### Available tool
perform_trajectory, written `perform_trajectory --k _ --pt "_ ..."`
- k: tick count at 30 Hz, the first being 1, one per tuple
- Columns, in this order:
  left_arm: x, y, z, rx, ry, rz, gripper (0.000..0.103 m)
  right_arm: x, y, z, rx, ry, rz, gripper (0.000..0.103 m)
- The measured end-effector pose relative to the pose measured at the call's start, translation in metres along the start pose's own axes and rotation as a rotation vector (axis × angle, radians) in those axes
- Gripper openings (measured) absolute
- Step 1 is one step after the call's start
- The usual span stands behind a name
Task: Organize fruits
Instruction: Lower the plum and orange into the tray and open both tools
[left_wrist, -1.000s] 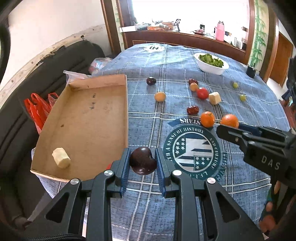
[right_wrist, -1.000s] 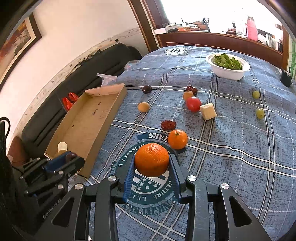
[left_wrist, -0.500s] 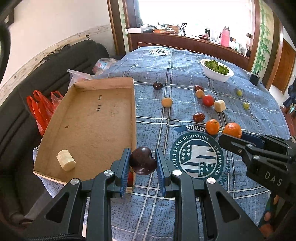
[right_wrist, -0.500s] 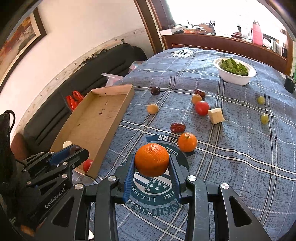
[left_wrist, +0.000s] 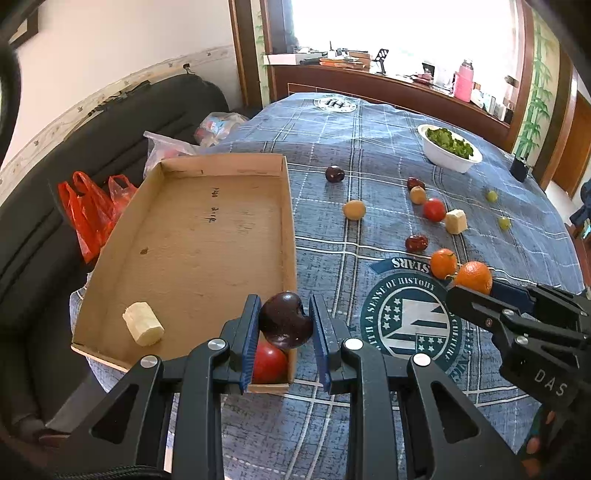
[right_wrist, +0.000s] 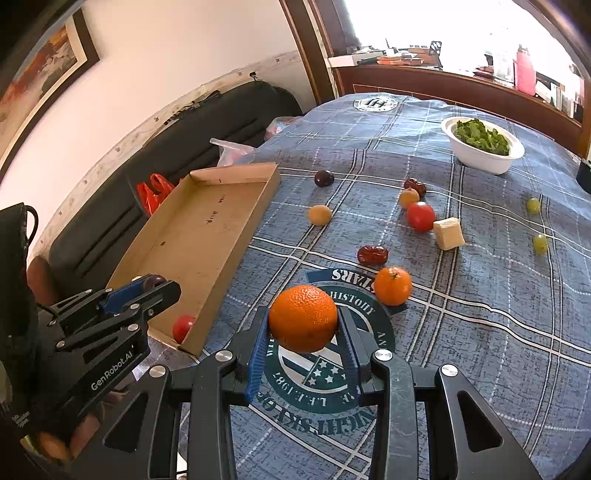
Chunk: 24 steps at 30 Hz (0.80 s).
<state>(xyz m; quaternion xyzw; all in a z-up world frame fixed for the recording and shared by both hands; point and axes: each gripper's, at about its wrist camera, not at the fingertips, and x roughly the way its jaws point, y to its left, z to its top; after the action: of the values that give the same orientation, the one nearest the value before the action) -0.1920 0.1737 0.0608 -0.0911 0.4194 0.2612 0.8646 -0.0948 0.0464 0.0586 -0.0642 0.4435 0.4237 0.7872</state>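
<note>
My left gripper (left_wrist: 284, 325) is shut on a dark purple plum (left_wrist: 285, 320) and holds it above the near right corner of the cardboard tray (left_wrist: 192, 236). A red tomato (left_wrist: 269, 362) and a pale banana piece (left_wrist: 143, 328) lie in the tray. My right gripper (right_wrist: 303, 328) is shut on a large orange (right_wrist: 303, 318) and holds it above the blue tablecloth (right_wrist: 480, 332), right of the tray (right_wrist: 207, 236). Loose fruit lies on the cloth: a small orange (right_wrist: 393, 285), a red date (right_wrist: 372, 254), a tomato (right_wrist: 421, 216), a plum (right_wrist: 324, 178).
A white bowl of greens (right_wrist: 482, 144) stands at the back right. Two green grapes (right_wrist: 540, 243), a pale cube (right_wrist: 448, 233) and yellow fruits (right_wrist: 320, 215) lie on the cloth. A black sofa with red bags (left_wrist: 92, 210) is left of the table.
My left gripper has carried the plum left and forward, from over the cloth to over the tray's near right corner. The right gripper has drifted slightly toward the tray with the orange.
</note>
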Motion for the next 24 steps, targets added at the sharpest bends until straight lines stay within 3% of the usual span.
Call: perform_trajectory --k 15,24 --pt "0.005 0.017 0.008 -0.037 0.002 0.007 0.024 0.007 0.011 0.004 -0.022 0.011 0.015 0.036" --pt "0.013 0.062 0.024 -0.123 -0.007 0.059 0.024 0.021 0.039 0.016 -0.071 0.005 0.079 0.036"
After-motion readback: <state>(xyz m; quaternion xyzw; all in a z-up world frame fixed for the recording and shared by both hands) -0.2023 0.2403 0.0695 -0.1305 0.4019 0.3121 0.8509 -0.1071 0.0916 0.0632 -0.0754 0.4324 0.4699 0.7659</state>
